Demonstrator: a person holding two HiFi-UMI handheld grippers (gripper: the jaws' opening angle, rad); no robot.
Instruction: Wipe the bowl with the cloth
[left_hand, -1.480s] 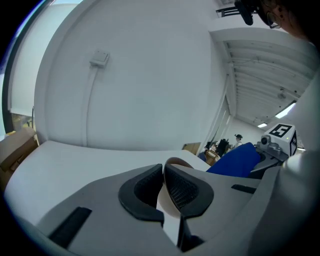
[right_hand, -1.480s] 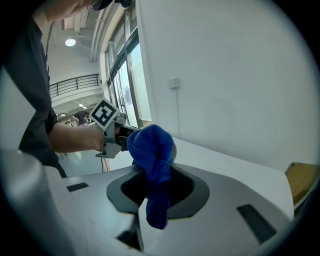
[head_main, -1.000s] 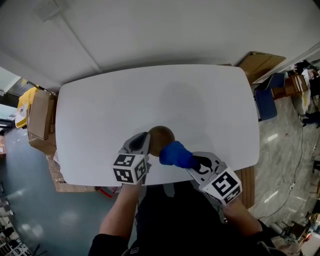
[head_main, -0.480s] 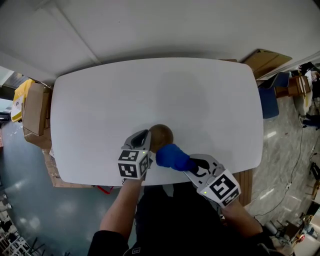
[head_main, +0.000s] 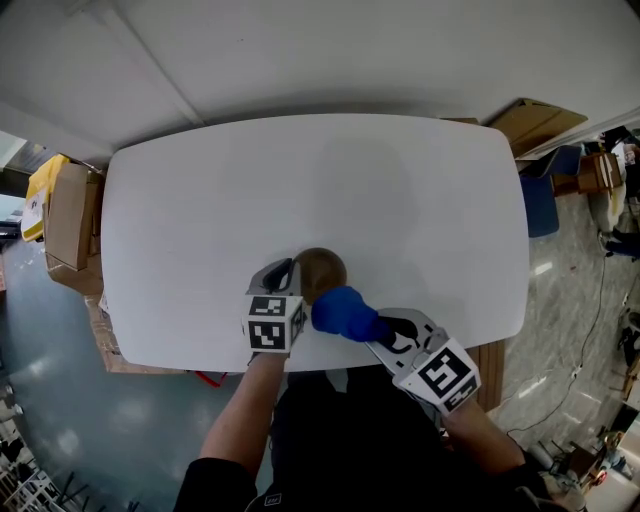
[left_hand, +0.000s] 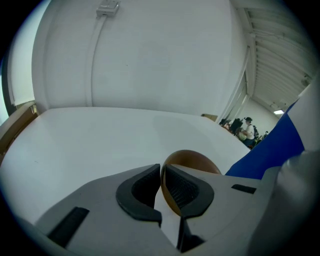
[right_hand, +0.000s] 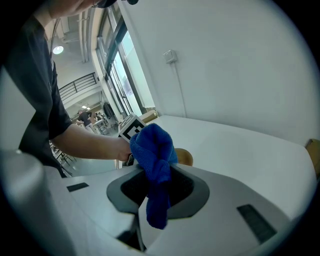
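A small brown wooden bowl (head_main: 322, 271) sits near the front edge of the white table (head_main: 300, 180). My left gripper (head_main: 290, 275) is shut on the bowl's left rim; in the left gripper view the thin brown wall of the bowl (left_hand: 192, 161) stands between the two dark pads of my left gripper (left_hand: 163, 181). My right gripper (head_main: 375, 325) is shut on a bunched blue cloth (head_main: 343, 312), which hangs just right of and in front of the bowl. In the right gripper view the cloth (right_hand: 154, 152) fills the gap of the right gripper (right_hand: 157, 192), and the bowl (right_hand: 184, 157) peeks out behind it.
Cardboard boxes (head_main: 72, 220) stand on the floor left of the table, another box (head_main: 535, 118) at the far right corner. A blue chair (head_main: 540, 205) is beyond the right edge. A person's forearm (right_hand: 87, 142) crosses the right gripper view.
The left gripper has sunk lower with the bowl's rim between its jaws. The right gripper with the cloth has moved a little down and left, closer to the bowl.
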